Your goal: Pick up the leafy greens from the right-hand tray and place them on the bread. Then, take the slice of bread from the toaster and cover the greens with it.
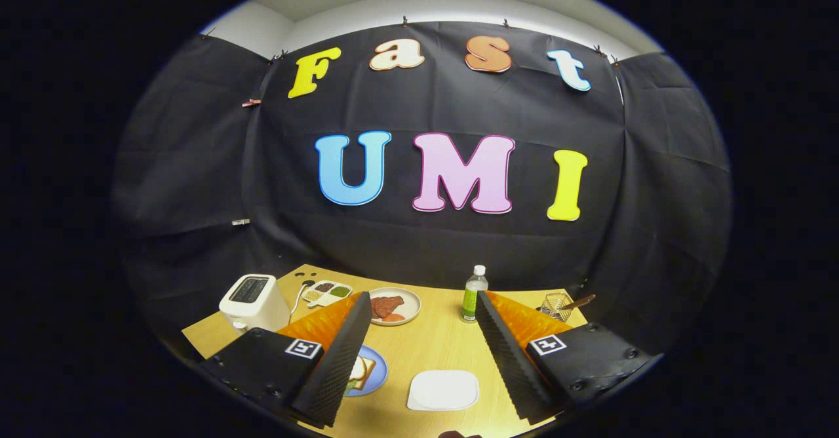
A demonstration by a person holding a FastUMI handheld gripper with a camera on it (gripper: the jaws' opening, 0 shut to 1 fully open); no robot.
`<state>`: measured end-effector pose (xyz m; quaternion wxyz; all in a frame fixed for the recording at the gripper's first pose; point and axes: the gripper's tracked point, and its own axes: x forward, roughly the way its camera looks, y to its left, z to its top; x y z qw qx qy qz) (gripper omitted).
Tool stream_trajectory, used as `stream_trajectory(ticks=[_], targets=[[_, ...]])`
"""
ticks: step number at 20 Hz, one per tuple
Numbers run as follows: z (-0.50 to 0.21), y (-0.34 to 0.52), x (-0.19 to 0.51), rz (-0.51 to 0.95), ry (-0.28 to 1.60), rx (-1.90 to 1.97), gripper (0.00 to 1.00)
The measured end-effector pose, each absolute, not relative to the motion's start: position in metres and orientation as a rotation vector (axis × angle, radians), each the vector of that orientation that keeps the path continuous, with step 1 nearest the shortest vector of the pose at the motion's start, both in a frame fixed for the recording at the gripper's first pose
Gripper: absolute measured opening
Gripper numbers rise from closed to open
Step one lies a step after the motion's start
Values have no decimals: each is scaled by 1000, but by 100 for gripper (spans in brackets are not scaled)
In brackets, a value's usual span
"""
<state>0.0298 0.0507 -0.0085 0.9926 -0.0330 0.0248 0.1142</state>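
The wooden table (432, 346) takes up the low part of the gripper view, its far edge meeting the black cloth wall. Over it hangs the gripper (423, 333), jaws released and spread wide, gripping nothing; bare tabletop lies between the two ribbed fingers (341, 359), and neither touches anything.

At the far left stands the white toaster (252, 301), its slot facing up. The slot is dark, and whether a slice sits in it cannot be made out. Just right of the toaster lies a small divided dish (328, 291) with brown, green and pale fillings; its near corner is cut off by the left finger. Right of that sits a round plate (403, 307) with a reddish-brown piece of meat and something orange-red; the left finger covers its left edge.

On the near side, a white rounded tray (443, 390) lies between the fingers, nearer the right one, with nothing on it. A blue plate (373, 371) peeks from behind the left finger, mostly hidden. On it is bread (360, 371) with a trace of leafy greens (352, 384) at its edge; so little shows that its long axis and heading cannot be told.

A green-labelled bottle (473, 294) stands upright at the far middle. At the far right sits a wire basket (556, 303) with a wooden-handled utensil (577, 303) angled up to the right, partly behind the right finger.
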Motion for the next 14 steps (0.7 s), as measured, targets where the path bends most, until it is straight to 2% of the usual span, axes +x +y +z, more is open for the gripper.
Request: stream_trajectory(ticks=[14], targets=[[-20, 3, 37, 276, 97, 26, 99]])
